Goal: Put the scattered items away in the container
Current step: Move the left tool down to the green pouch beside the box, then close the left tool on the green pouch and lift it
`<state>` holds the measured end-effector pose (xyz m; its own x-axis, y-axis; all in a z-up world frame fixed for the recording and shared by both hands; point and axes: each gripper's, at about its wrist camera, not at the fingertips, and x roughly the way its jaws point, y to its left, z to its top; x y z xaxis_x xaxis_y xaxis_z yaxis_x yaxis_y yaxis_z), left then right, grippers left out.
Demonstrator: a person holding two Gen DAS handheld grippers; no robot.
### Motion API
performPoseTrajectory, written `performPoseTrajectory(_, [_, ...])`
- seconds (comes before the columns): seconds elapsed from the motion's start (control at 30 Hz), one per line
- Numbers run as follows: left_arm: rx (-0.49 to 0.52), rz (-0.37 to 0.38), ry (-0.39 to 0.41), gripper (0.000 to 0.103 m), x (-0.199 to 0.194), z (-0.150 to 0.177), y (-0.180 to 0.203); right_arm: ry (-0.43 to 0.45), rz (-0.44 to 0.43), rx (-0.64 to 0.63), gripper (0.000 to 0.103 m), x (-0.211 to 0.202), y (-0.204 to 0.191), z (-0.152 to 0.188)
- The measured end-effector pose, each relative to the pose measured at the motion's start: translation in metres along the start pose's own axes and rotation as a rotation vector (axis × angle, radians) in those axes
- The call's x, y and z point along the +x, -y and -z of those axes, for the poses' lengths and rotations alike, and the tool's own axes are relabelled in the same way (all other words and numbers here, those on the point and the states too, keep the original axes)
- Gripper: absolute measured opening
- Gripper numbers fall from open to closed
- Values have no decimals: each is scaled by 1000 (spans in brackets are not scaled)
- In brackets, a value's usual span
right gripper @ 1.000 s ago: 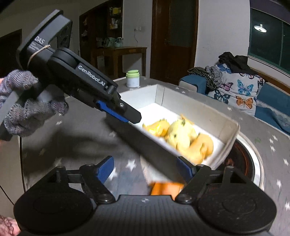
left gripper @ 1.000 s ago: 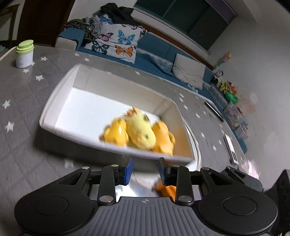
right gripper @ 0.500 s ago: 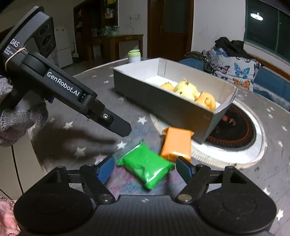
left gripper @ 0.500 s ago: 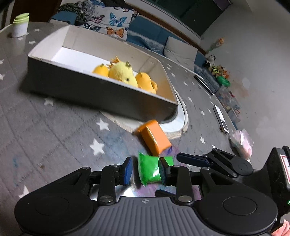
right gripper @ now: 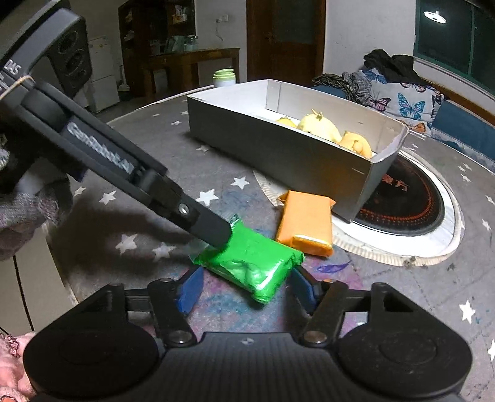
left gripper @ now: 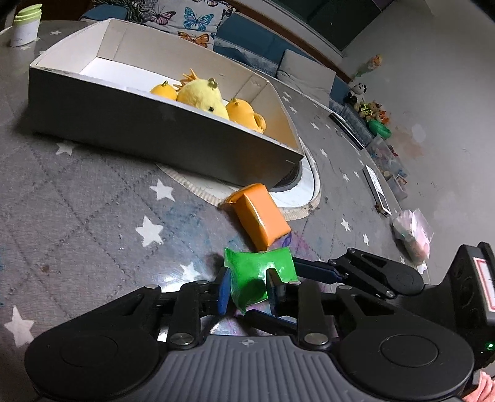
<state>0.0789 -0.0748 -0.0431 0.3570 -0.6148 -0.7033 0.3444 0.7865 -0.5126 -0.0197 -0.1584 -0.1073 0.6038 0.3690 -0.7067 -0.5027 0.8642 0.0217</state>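
Note:
A green packet [left gripper: 258, 275] [right gripper: 252, 263] lies on the grey star-patterned table. My left gripper [left gripper: 247, 293] is shut on its end; its finger shows in the right wrist view [right gripper: 213, 228]. My right gripper [right gripper: 244, 289] is open, its blue pads on either side of the packet's near end. An orange packet [left gripper: 261, 218] [right gripper: 306, 222] lies just beyond, beside the white cardboard box [left gripper: 154, 136] [right gripper: 278, 148]. Yellow plush chicks [left gripper: 210, 99] [right gripper: 324, 130] sit inside the box.
The box rests partly on a round inset hob [right gripper: 408, 201] in the table. A white jar with a green lid [left gripper: 26, 26] [right gripper: 224, 77] stands beyond the box. A plastic bag [left gripper: 413, 232] lies at the table's right edge. A sofa stands behind.
Both grippers dropped from above the box down to the table. The left gripper has closed further on the green packet, and the right gripper has moved in around it.

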Motion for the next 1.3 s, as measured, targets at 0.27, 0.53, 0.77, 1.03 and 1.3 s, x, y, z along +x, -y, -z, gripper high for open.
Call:
performPoseTrajectory(0.27, [7, 9, 24, 9, -9, 2, -3, 6, 0, 5, 55, -1, -1, -1])
performPoseTrajectory(0.53, [7, -3, 50, 10, -15, 1, -5, 28, -31, -11, 47, -2, -8, -11])
performPoseTrajectory(0.77, [-21, -46, 82, 22, -29, 7, -16, 8, -32, -5, 47, 2, -9, -8])
performPoseTrajectory(1.03, [-84, -64, 68, 25, -24, 9, -28, 4, -44, -9, 48, 9, -12, -10])
performPoseTrajectory(1.3, [-101, -18, 62, 17, -23, 7, -34, 5, -37, -16, 47, 10, -15, -12])
